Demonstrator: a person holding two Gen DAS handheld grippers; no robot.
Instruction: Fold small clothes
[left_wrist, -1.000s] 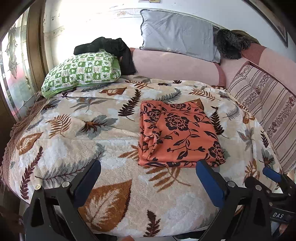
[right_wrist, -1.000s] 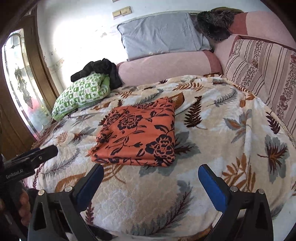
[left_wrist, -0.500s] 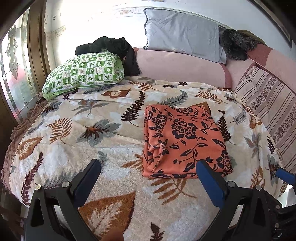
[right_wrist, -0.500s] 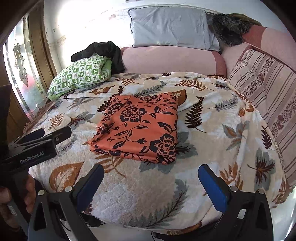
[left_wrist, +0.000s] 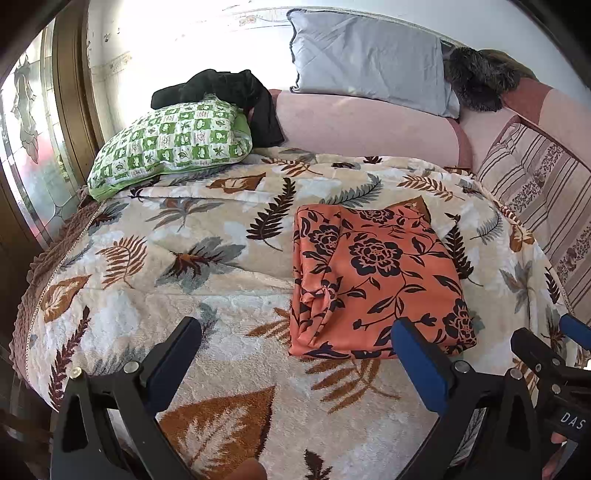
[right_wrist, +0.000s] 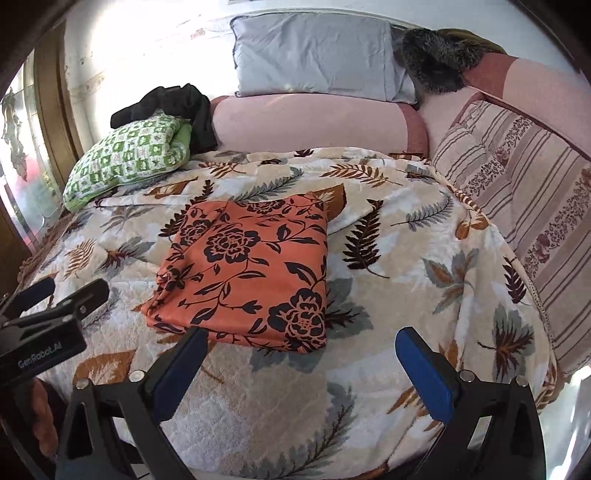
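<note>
An orange garment with a black flower print (left_wrist: 373, 280) lies folded into a rectangle on the leaf-patterned bedspread (left_wrist: 184, 258); it also shows in the right wrist view (right_wrist: 247, 273). My left gripper (left_wrist: 295, 362) is open and empty, just short of the garment's near edge, its right finger close to the near right corner. My right gripper (right_wrist: 301, 373) is open and empty, just short of the garment's near edge. The left gripper also shows at the left edge of the right wrist view (right_wrist: 55, 299).
A green checked pillow (left_wrist: 166, 144) with a black garment (left_wrist: 229, 92) on it lies at the back left. A grey pillow (left_wrist: 369, 62) rests on a pink bolster (left_wrist: 362, 125). Striped cushions (left_wrist: 546, 206) line the right side. A glass door (left_wrist: 29, 147) stands at left.
Both grippers have moved slightly closer to the bed and the garment looms larger. The garment has not moved. Both grippers stay open.
</note>
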